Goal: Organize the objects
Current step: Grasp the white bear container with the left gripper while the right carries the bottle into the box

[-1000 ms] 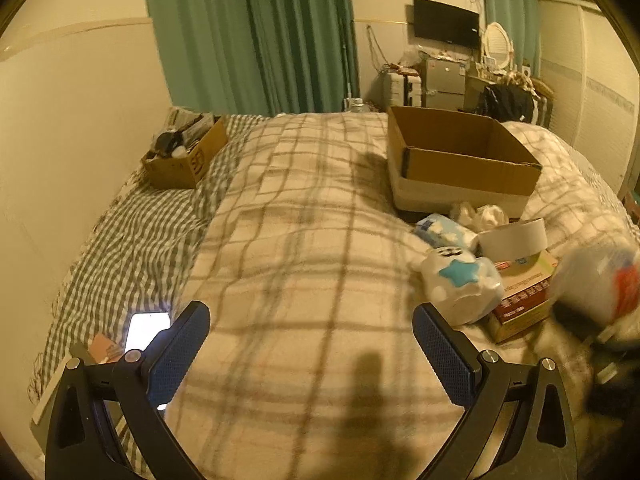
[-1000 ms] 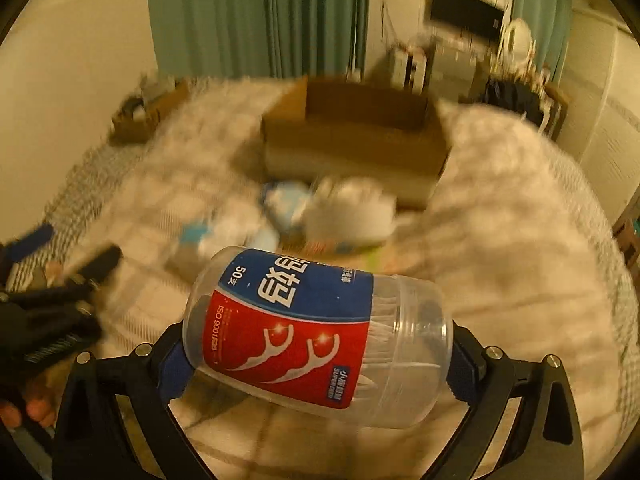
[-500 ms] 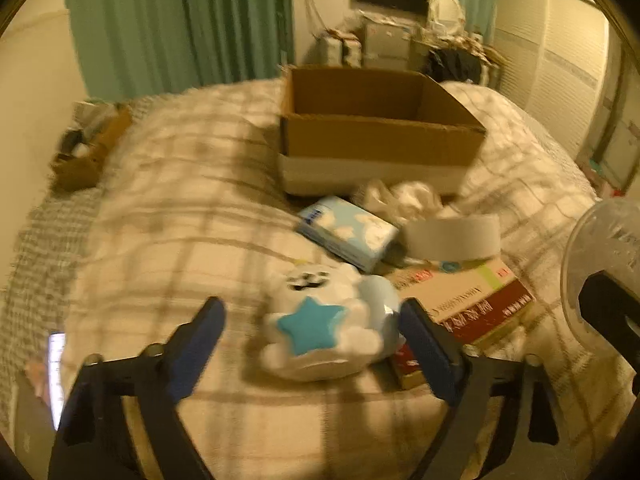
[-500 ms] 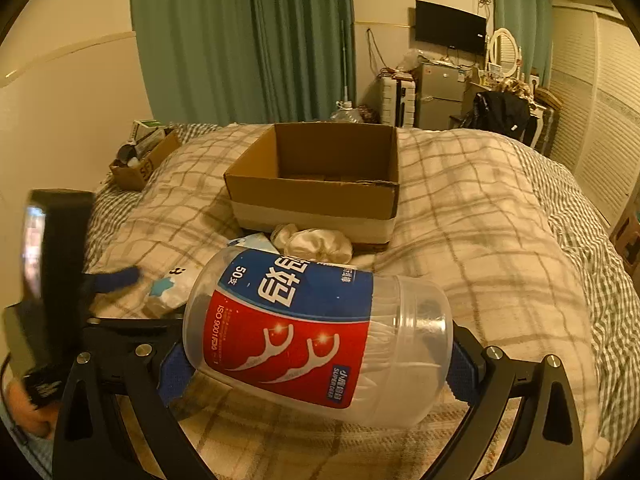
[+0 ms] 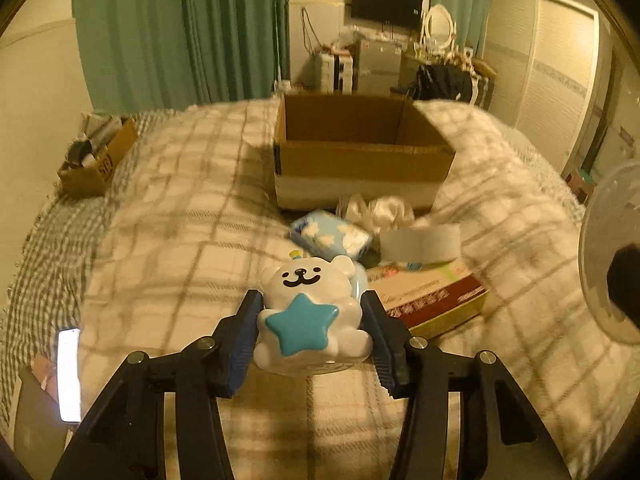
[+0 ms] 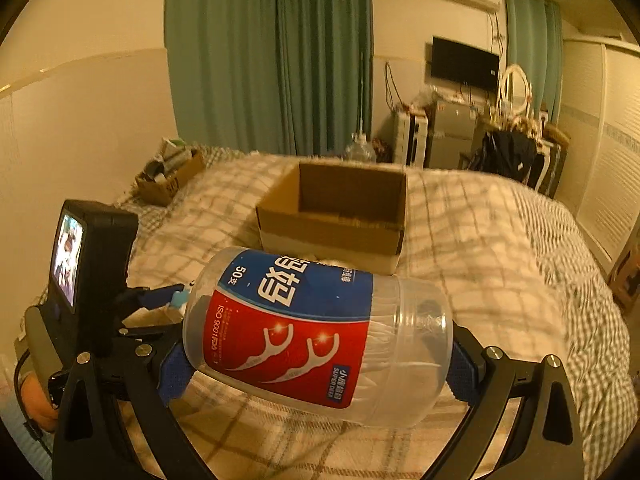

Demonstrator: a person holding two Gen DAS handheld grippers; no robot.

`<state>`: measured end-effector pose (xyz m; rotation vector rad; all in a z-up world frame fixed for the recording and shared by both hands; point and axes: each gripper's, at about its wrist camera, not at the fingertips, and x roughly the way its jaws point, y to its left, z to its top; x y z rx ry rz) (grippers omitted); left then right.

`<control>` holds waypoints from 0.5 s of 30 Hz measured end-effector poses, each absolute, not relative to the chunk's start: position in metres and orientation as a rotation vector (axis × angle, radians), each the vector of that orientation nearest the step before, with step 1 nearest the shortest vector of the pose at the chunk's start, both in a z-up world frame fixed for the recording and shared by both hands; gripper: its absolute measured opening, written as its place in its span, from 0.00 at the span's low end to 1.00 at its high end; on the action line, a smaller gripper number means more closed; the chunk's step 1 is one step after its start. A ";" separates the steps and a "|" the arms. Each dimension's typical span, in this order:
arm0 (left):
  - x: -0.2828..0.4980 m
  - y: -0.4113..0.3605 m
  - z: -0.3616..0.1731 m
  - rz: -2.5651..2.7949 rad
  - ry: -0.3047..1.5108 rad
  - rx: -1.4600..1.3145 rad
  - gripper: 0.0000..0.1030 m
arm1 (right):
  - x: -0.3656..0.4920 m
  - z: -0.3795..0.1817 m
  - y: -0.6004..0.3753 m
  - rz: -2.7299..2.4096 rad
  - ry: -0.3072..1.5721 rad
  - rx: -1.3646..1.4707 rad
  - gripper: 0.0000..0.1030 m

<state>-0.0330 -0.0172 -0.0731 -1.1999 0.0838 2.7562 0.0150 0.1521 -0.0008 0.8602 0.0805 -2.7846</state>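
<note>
My left gripper [image 5: 312, 320] is shut on a white bear figure [image 5: 310, 300] with a blue star, just above the plaid bed. My right gripper [image 6: 320, 364] is shut on a clear floss-pick jar [image 6: 316, 332] with a red and blue label, held sideways above the bed. The jar's end shows at the right edge of the left wrist view [image 5: 608, 248]. An open cardboard box [image 5: 360, 156] sits further up the bed, also in the right wrist view [image 6: 336, 212]. The left gripper's body [image 6: 96, 280] is left of the jar.
A blue tissue pack [image 5: 332, 236], a crumpled white cloth [image 5: 380, 208], a tape roll [image 5: 420, 244] and a flat red-and-white box [image 5: 428, 296] lie between the bear and the cardboard box. A small box of clutter [image 5: 96, 160] sits at the bed's left. A lit phone [image 5: 68, 372] lies lower left.
My left gripper swung right to the bear figure and closed on it. My right gripper rose with the jar, now higher above the bed.
</note>
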 end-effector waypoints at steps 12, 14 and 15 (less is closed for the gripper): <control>-0.091 -0.025 0.019 2.831 0.078 -0.967 0.50 | -0.053 0.078 0.160 -2.822 0.135 0.680 0.96; -0.110 -0.020 0.031 2.868 0.094 -0.917 0.50 | -0.077 0.089 0.158 -2.841 0.170 0.672 0.96; -0.120 -0.017 0.038 2.890 0.116 -0.878 0.50 | -0.094 0.094 0.156 -2.853 0.189 0.676 0.96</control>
